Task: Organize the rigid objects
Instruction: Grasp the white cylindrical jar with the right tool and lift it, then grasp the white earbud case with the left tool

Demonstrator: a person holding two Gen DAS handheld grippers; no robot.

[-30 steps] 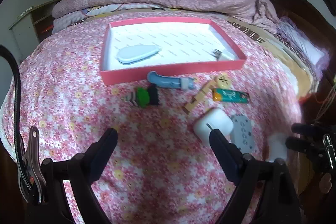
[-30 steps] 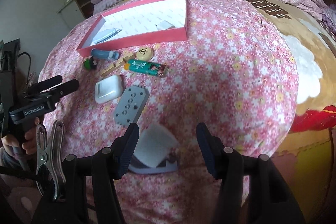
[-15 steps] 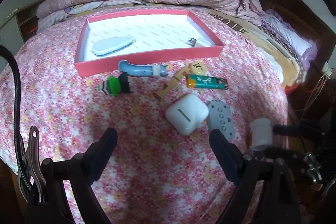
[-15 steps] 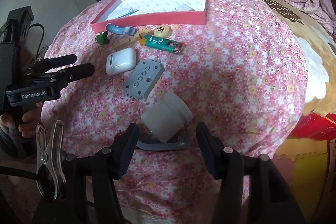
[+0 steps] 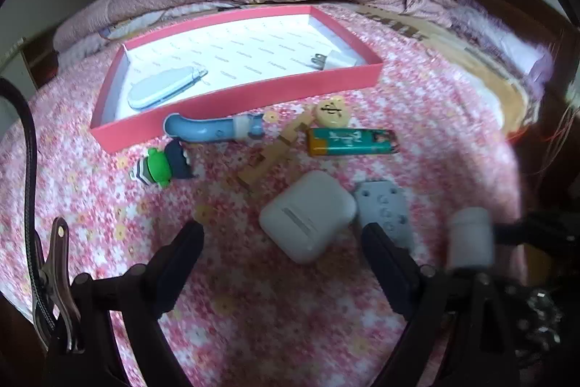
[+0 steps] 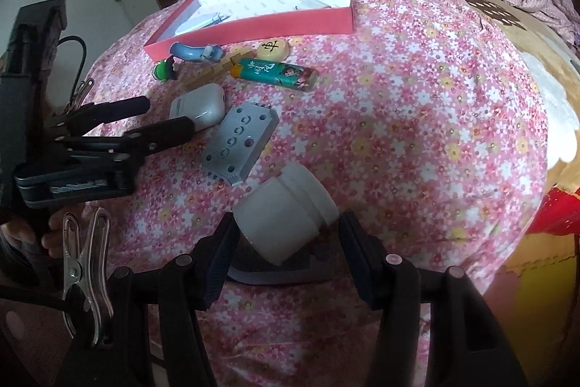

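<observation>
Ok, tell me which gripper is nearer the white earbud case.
Left. The left gripper hangs open just in front of the white earbud case, one finger beside it. The right gripper sits farther off, around the white jar.

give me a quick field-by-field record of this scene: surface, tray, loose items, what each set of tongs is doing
surface: bed with pink floral sheet
tray: red-rimmed box, white inside
in tray: pale blue oval case, white plug
loose items: white earbud case, grey perforated block, green lighter, round yellow token, wooden piece, blue tube-like item, green toy figure
left tongs: open, empty, earbud case just ahead
right tongs: either side of white jar; contact unclear
</observation>
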